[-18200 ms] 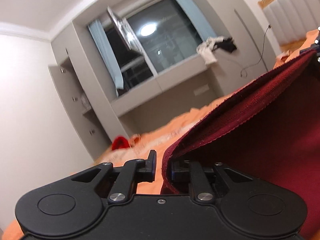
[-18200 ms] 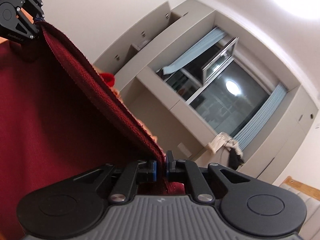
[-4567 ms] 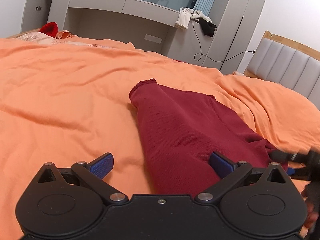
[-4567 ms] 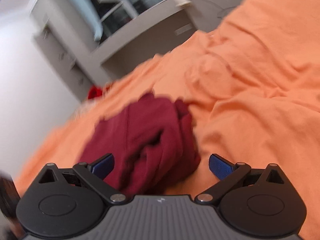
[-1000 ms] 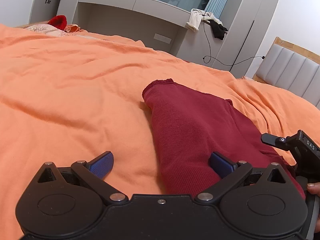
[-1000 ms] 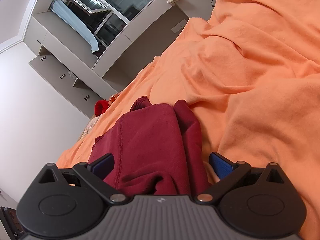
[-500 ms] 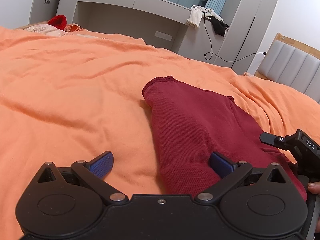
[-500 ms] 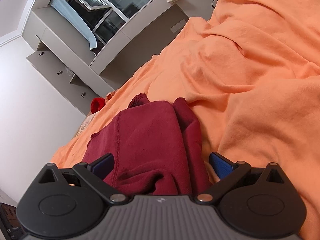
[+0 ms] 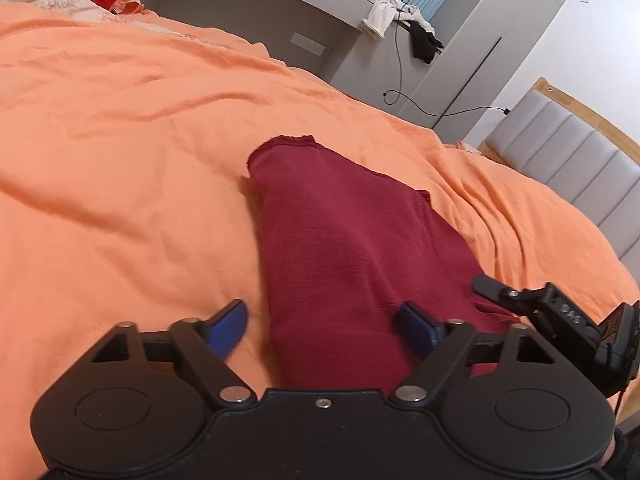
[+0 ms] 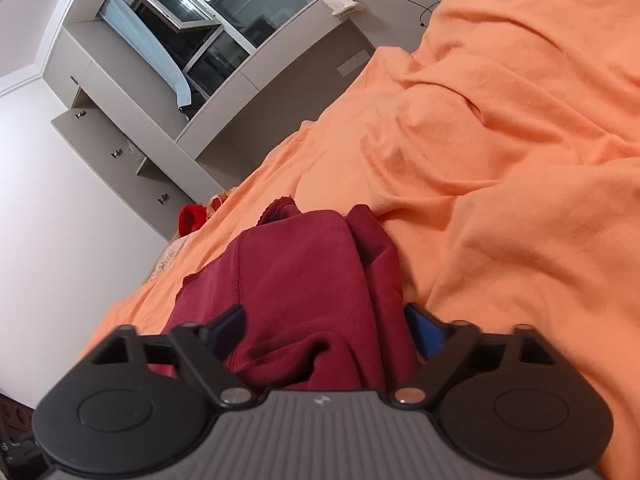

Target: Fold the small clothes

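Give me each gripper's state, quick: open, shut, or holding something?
Left gripper: open, jaws just closing around the near end of the maroon garment, not yet clamped.
Right gripper: open, also just closing around the garment's bunched end.

The near end of the dark red garment (image 9: pixel 352 248) is hidden beneath the left gripper (image 9: pixel 324 326) housing, and likewise under the right gripper (image 10: pixel 326 330). Both sets of blue pads (image 9: pixel 226 326) are smeared by motion. The orange bedcover (image 9: pixel 120 152) is cut off at the frame edges; its corners are unseen.
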Tool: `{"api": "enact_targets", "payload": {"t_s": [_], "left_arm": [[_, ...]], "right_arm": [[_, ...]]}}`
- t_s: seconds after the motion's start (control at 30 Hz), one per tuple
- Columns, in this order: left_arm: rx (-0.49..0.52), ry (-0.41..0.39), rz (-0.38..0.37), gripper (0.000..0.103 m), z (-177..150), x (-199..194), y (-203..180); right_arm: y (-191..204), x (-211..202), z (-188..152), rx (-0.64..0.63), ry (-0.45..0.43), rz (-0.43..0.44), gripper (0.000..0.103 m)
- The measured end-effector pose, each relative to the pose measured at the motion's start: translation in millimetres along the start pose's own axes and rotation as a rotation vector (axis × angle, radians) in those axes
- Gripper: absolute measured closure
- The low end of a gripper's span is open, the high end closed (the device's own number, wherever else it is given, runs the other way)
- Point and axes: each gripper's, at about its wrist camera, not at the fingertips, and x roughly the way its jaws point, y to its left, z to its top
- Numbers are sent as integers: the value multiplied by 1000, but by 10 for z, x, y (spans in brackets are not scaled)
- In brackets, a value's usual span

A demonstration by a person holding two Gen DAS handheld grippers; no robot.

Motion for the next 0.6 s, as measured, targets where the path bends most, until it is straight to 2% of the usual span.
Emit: {"api": "enact_targets", "payload": {"t_s": [0.07,0.17,0.33,0.37,0.43,0.6], "left_arm": [[-14,8,-21,34,5,11,-9],[-10,5,-18,42,12,18,-45],[52,-38,1,67,22,-28,-138],[73,-49,5,69,27,-42,-168],[108,-75,11,76,37,-70,-218],[207,-179,0,80,68,-233,-344]], "right_arm": [[23,-9,-3,-15,-1,-12,36],[34,-21,-1,-24,-5,-16,48],[95,-76,6,-58,-33,-20,68],[130,-96,2,-77,-41,-23,71],[216,-142,-8,-121,-61,-23,77],[518,-257,-39,-255,-132,5,78]]}}
